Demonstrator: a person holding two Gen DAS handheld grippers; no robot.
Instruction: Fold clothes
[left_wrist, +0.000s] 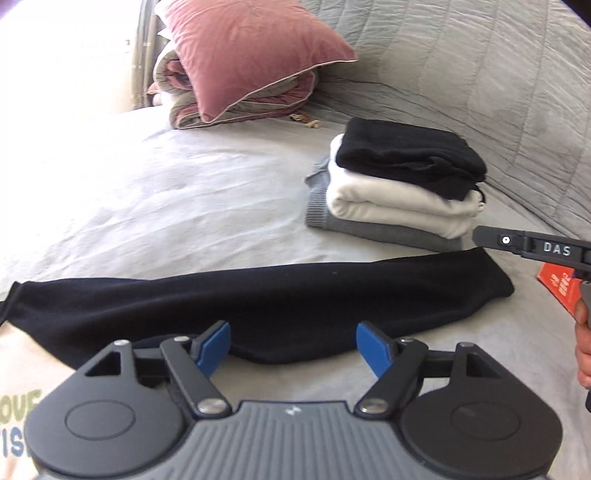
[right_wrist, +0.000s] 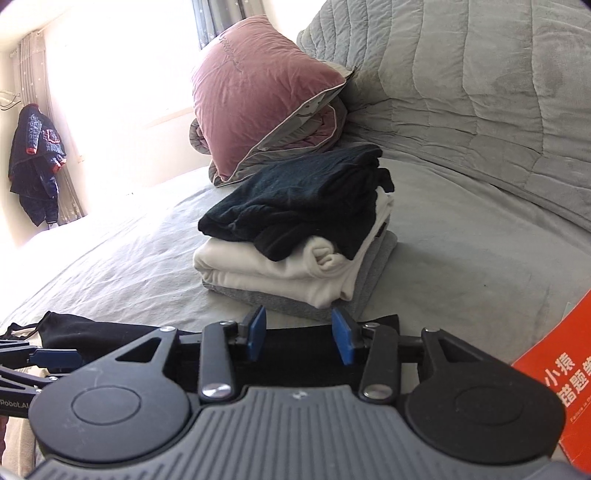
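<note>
The left gripper (left_wrist: 293, 345) has its blue fingers (left_wrist: 214, 347) spread wide, grasping nothing; the black garment (left_wrist: 258, 306) lies flat on the bed (left_wrist: 166, 206) just beyond and partly between their tips. The right gripper (right_wrist: 301, 336) is likewise released, its fingers (right_wrist: 341, 336) parted over the garment's end. Farther ahead sits a stack of folded clothes (right_wrist: 295, 240), then a pink pillow (right_wrist: 258, 99).

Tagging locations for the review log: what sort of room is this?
Most likely a bedroom: clothes are being folded on a bed with a grey sheet, a pink pillow on a rolled quilt, and a curtained window.
</note>
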